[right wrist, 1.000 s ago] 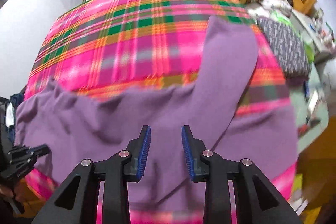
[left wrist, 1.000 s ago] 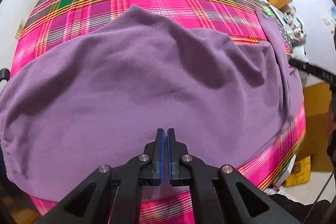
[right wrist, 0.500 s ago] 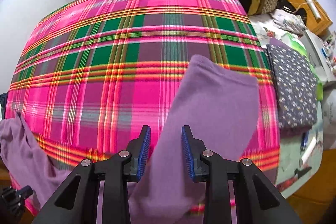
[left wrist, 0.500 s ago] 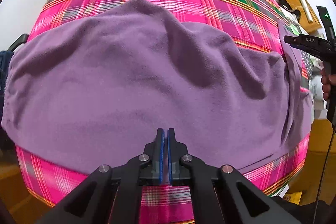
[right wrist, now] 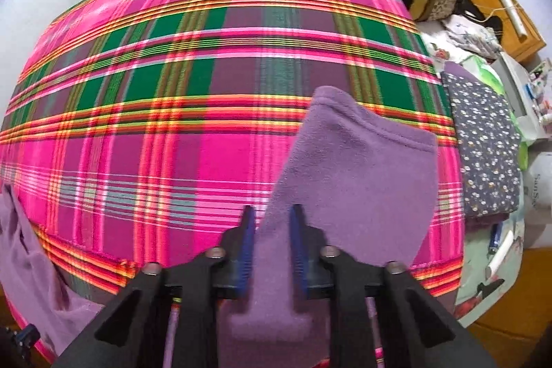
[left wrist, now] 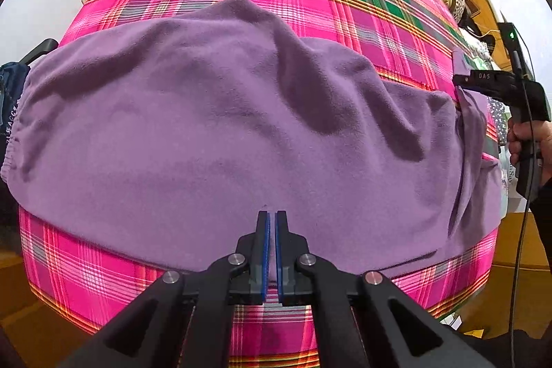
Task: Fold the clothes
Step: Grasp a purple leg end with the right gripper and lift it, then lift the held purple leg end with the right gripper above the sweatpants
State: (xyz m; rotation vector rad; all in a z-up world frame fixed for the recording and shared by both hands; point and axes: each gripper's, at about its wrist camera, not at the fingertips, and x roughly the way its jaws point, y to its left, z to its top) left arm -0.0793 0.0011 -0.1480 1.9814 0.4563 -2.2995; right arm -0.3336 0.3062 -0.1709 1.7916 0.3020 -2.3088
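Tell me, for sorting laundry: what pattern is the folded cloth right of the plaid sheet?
Dark navy with small white flowers; right wrist view shows it best.

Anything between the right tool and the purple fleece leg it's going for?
Nothing visible. The purple fleece leg already lies in the gap of the right tool, whose fingers stand apart on either side of it, with only the plaid cloth underneath.

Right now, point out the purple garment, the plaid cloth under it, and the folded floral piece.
purple garment (left wrist: 214, 140), left wrist view, middle of its body.
plaid cloth (right wrist: 165, 140), right wrist view, bare pink area.
folded floral piece (right wrist: 483, 147), right wrist view, top face.
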